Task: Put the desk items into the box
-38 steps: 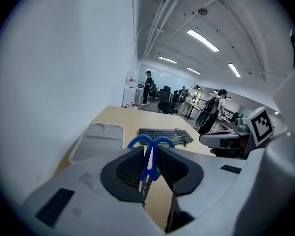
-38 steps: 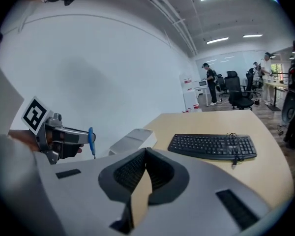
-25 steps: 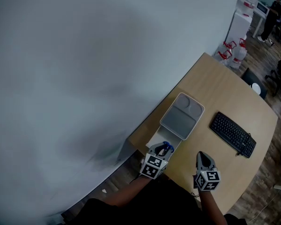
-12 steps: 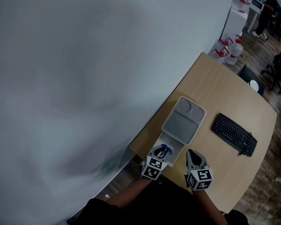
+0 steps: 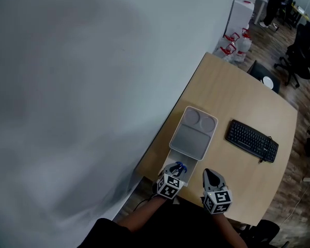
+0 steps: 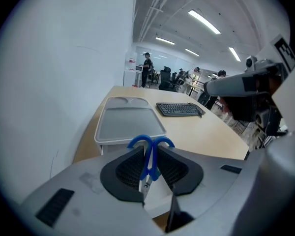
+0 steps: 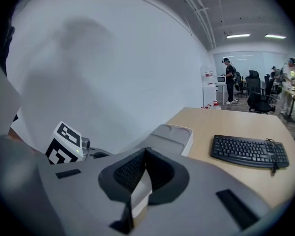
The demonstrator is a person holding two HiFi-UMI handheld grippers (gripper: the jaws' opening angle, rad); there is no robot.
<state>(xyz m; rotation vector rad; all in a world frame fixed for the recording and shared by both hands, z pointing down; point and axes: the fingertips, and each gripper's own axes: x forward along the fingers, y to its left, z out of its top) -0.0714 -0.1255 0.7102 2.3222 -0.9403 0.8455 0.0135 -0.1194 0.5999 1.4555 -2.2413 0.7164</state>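
My left gripper [image 5: 175,170] is shut on a pair of blue-handled scissors [image 6: 149,154]; the handle loops stick up between its pads. It hangs over a small white box [image 5: 184,164] at the near edge of the wooden desk [image 5: 237,97]. Just beyond the box, a grey tray-like lid [image 5: 194,135] with two round hollows rests flat. In the left gripper view the white box [image 6: 157,200] shows below the jaws. My right gripper [image 5: 211,175] hovers close to the right of the left one, its jaws shut [image 7: 145,150] with nothing between them.
A black keyboard [image 5: 251,140] lies on the desk right of the grey lid. A plain wall runs along the desk's left side. Water jugs [image 5: 236,46], office chairs and a standing person show in the room beyond the desk's far end.
My right gripper has moved left, nearer to the left gripper. The left gripper has stayed over the white box with the scissors in it. The head view has shifted.
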